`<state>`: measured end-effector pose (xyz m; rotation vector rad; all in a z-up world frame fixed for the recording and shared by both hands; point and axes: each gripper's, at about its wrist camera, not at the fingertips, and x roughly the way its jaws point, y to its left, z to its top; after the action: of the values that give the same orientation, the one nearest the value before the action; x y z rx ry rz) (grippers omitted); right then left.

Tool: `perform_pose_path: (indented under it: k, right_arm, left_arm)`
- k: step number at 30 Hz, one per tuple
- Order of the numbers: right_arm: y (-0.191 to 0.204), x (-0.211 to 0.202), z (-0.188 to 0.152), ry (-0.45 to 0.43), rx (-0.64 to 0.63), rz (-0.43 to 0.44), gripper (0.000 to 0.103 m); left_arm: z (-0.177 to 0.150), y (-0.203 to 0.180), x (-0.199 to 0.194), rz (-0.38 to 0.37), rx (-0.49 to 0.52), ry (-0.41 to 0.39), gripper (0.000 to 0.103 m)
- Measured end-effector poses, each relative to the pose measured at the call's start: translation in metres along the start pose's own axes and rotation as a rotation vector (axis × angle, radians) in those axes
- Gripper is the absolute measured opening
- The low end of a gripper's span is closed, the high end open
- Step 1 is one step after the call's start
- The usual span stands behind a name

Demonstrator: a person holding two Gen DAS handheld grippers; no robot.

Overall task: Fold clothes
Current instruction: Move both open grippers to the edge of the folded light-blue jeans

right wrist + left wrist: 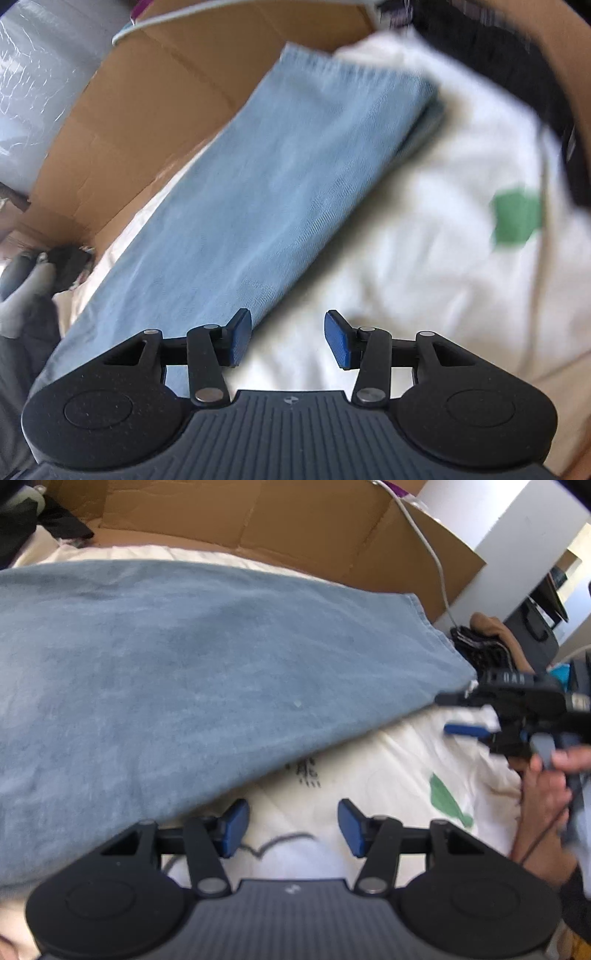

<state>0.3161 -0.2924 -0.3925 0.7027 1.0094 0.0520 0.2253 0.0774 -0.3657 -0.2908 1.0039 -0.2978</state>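
blue cloth [192,672] folded flat on white sheet [388,771], left gripper [293,825] jaws apart, empty, right gripper [288,339] jaws apart, empty, cardboard [277,520] behind

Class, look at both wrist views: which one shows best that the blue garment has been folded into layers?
The right wrist view: the blue garment lies as a long strip, with stacked layers visible at its far corner. The left wrist view shows only its broad top surface, with no layers visible.
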Motion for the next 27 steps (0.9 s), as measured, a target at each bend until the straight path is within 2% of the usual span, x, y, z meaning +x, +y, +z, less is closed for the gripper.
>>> perform_pose_path:
  k: [2,7,14,18,23,27]
  right_arm:
    - [-0.001,0.006,-0.01,0.011,0.029,0.04,0.051]
    - [0.001,0.011,-0.018,-0.003,0.069,0.122,0.051]
    - [0.019,0.013,0.0,-0.029,0.037,0.192,0.051]
    - [0.024,0.02,0.008,-0.028,0.049,0.206,0.051]
    - [0.028,0.021,0.013,-0.052,0.06,0.247,0.051]
    - [0.026,0.029,0.014,-0.031,0.067,0.219,0.051]
  left_arm:
    - [0.004,-0.004,-0.001,0.014,0.009,-0.032,0.056]
    - [0.013,-0.008,-0.013,-0.004,0.061,-0.099,0.056]
    - [0.022,-0.005,-0.012,0.004,0.036,-0.131,0.055]
    - [0.026,-0.008,-0.007,0.004,0.025,-0.136,0.055]
    - [0.027,-0.012,-0.003,0.022,0.064,-0.147,0.055]
    - [0.027,-0.013,0.01,0.02,0.064,-0.095,0.057]
